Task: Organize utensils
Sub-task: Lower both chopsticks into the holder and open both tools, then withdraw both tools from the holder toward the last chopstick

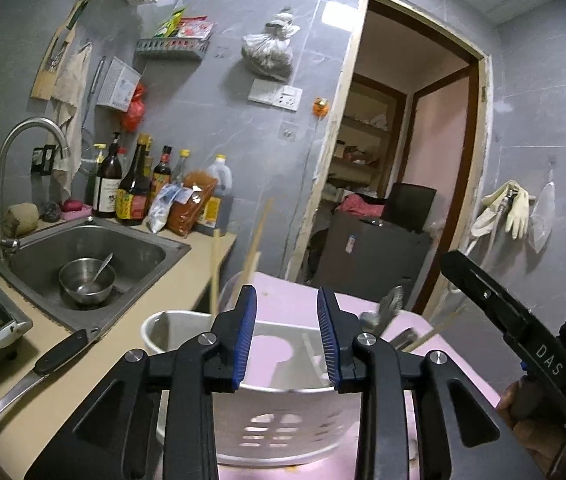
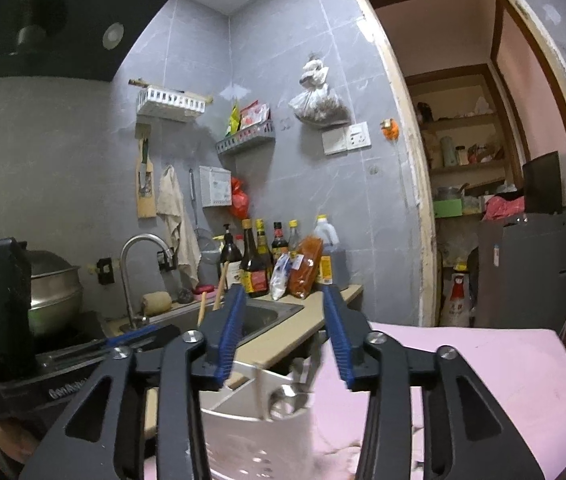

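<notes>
our left gripper (image 1: 287, 336) and right gripper (image 2: 283, 336) hang over the white caddy (image 1: 283, 420), jaws spread, holding nothing; clipping its rim could tip it and spill the chopsticks (image 1: 257, 236).

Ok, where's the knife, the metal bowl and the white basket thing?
knife (image 1: 59, 354): left wrist view, on its black handle, lying on the counter.
metal bowl (image 1: 83, 278): left wrist view, on its inside wall, down in the sink.
white basket (image 1: 279, 432): left wrist view, on its slotted front wall.
</notes>
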`<state>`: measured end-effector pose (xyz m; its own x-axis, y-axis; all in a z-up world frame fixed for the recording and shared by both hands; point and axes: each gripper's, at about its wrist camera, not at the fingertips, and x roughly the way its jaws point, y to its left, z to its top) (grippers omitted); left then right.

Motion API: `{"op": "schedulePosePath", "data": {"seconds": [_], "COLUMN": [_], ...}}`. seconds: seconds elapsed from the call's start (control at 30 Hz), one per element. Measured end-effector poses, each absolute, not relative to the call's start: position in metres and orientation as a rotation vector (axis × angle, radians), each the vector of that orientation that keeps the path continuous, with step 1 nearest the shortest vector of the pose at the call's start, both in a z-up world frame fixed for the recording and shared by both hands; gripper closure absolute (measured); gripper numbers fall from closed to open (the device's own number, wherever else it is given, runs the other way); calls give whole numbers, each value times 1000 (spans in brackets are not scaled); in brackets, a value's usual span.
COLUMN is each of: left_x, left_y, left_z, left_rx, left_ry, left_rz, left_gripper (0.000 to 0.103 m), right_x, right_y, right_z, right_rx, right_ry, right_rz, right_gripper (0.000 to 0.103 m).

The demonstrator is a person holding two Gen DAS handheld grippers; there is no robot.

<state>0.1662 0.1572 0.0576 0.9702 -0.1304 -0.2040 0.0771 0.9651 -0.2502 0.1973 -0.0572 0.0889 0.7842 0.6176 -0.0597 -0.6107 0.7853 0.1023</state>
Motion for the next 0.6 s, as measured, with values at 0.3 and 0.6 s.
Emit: {"op": "schedulePosePath", "data": {"seconds": [0.3,0.6], "left_x": [160,154], "left_y": [119,78], "left_z": [70,62], "left_rx": [-211,-176], "left_ry": [174,172], "left_rz": [-148,-193], "left_gripper": [16,5], "right_x": [184,176], "right_y": [-123,-179], "right_z": [97,93], "right_rx": [64,31], "right_ry": [73,93], "right_rz": [575,486], "right_gripper": [18,0]}}
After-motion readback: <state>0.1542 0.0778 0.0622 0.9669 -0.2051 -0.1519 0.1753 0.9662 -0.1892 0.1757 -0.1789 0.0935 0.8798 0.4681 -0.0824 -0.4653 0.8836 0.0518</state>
